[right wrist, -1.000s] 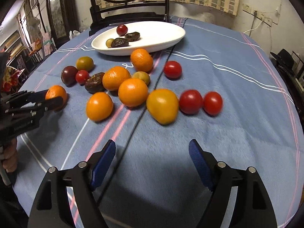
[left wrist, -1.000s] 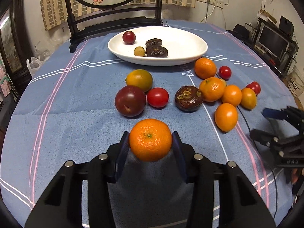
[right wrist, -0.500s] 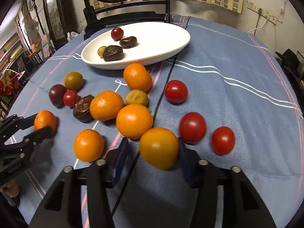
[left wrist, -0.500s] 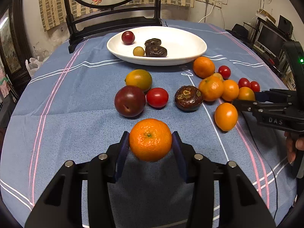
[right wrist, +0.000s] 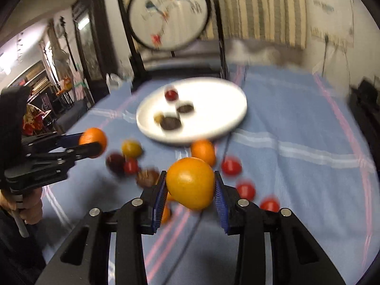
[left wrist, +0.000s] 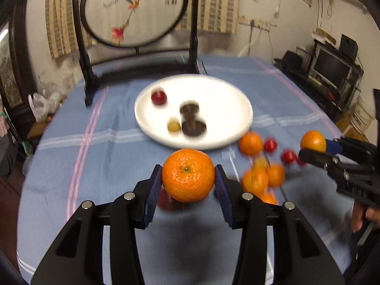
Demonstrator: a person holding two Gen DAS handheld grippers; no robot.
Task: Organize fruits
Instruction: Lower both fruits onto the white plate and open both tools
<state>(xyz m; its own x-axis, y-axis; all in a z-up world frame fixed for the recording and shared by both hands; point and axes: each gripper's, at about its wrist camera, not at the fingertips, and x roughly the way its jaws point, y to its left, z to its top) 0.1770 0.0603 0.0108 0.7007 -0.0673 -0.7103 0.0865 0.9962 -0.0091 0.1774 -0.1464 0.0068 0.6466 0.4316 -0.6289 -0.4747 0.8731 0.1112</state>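
Fingers of the left gripper (left wrist: 188, 185) are pinching a round dimpled orange mandarin (left wrist: 188, 175) between their blue ribbed pads, the fruit held clear above the blue cloth-covered table (left wrist: 71, 166), stem end facing the camera. Over on the other side, the right gripper (right wrist: 190, 190) has just been closing, and its fingers now clamp a smooth yellow-orange pear-shaped fruit (right wrist: 191, 182), pads pressed on both flanks, that fruit lifted off the cloth too. Straight ahead of both pairs of fingers, well beyond their tips, sits the wide white oval plate (left wrist: 225, 95), carrying a small dark red round fruit (left wrist: 159, 97), two dark brown wrinkled fruits (left wrist: 193, 125) and a little yellow-green one (left wrist: 173, 126). Everything past the held fruit is smeared with blur. Just right of the left fingers lies a loose cluster of orange mandarins (left wrist: 255, 180) with small red tomatoes (left wrist: 270, 145) beyond them on the cloth; from the right wrist view, more red tomatoes (right wrist: 245, 190) lie just right of the fingers, while a dark plum-coloured fruit (right wrist: 115, 162), a yellow-green round fruit (right wrist: 131, 148) and a brown wrinkled one (right wrist: 147, 178) lie to their left. A hand (right wrist: 28, 204) grips the left tool's handle at the far left edge.
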